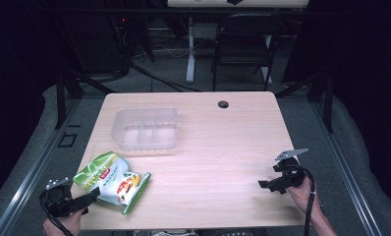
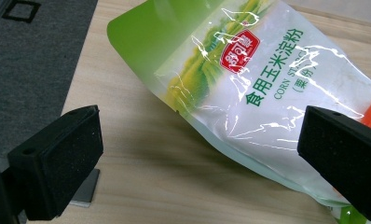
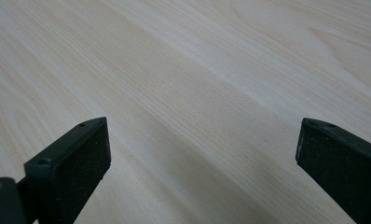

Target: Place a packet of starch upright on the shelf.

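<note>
— Where is the starch bag [image 1: 113, 183] lying?
— Near the table's [image 1: 218, 147] front-left edge, before the clear bin [image 1: 145, 129]. The left gripper [image 2: 200, 158] is gaping wide beside it.
— And the right gripper [image 3: 202, 163]?
— Also gaping, over bare wood.

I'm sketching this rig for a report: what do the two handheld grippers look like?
Both are black. The left gripper and right gripper each have two blocky jaws faced with rough foam-like pads, a grey three-cornered plate on top, and a trailing black cable.
</note>
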Motion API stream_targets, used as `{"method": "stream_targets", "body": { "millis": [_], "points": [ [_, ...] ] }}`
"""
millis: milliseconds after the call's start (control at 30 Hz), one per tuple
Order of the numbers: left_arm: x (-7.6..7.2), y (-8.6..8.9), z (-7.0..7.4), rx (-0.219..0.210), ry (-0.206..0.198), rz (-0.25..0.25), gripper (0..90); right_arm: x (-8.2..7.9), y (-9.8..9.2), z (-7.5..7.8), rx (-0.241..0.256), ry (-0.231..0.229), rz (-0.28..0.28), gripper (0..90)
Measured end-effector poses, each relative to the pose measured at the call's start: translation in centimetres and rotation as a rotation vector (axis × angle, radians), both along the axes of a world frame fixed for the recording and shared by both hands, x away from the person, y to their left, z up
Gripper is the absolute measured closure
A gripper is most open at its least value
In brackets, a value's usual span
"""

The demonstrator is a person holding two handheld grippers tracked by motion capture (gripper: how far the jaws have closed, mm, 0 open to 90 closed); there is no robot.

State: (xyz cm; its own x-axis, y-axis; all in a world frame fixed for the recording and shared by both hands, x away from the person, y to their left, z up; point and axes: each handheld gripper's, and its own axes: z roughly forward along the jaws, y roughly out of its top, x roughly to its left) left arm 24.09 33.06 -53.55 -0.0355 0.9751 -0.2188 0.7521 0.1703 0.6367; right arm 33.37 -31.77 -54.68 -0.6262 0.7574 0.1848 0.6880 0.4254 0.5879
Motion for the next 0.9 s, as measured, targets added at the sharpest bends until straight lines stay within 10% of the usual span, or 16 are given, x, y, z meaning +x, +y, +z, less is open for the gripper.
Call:
{"method": "stream_targets", "body": {
  "millis": [900],
  "points": [
    [0.15,0.72,-0.32,-0.095,-0.027,0.014,0.1,0.07,0.54,0.28,-0.005,-0.018,0.012,2.6]
  ]
}}
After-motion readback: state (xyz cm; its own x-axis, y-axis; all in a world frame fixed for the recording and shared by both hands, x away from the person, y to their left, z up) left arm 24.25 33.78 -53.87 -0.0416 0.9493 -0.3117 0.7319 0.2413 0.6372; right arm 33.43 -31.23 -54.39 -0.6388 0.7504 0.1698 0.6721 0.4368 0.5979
